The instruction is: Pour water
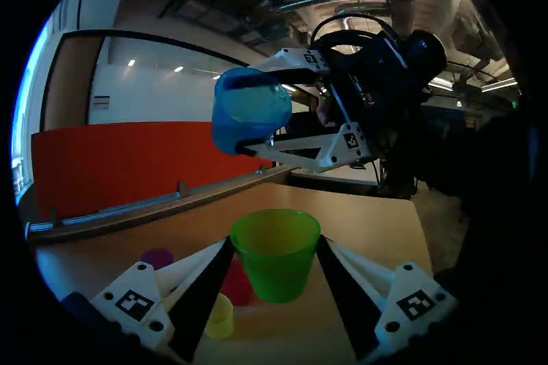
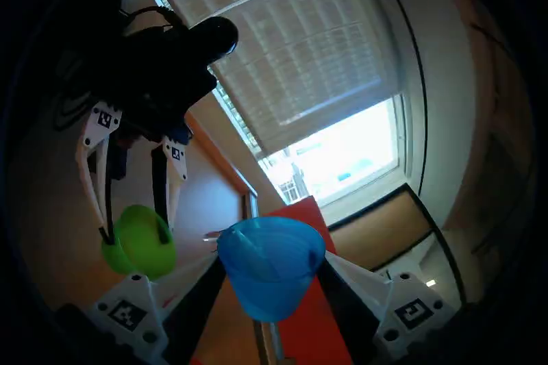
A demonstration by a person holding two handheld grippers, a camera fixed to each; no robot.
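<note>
A green cup stands upright between the fingers of my left gripper, which is shut on it low over the wooden table. Above and behind it hangs a translucent blue cup, slightly tilted, with my right gripper shut on it. In the right gripper view the blue cup sits between that gripper's white fingers, and the green cup shows to the left in the left gripper. I see no stream of water.
A purple cup, a dark red cup and a yellow cup sit on the table left of the green cup. An orange partition runs behind the table's far edge. A bright window with blinds lies beyond.
</note>
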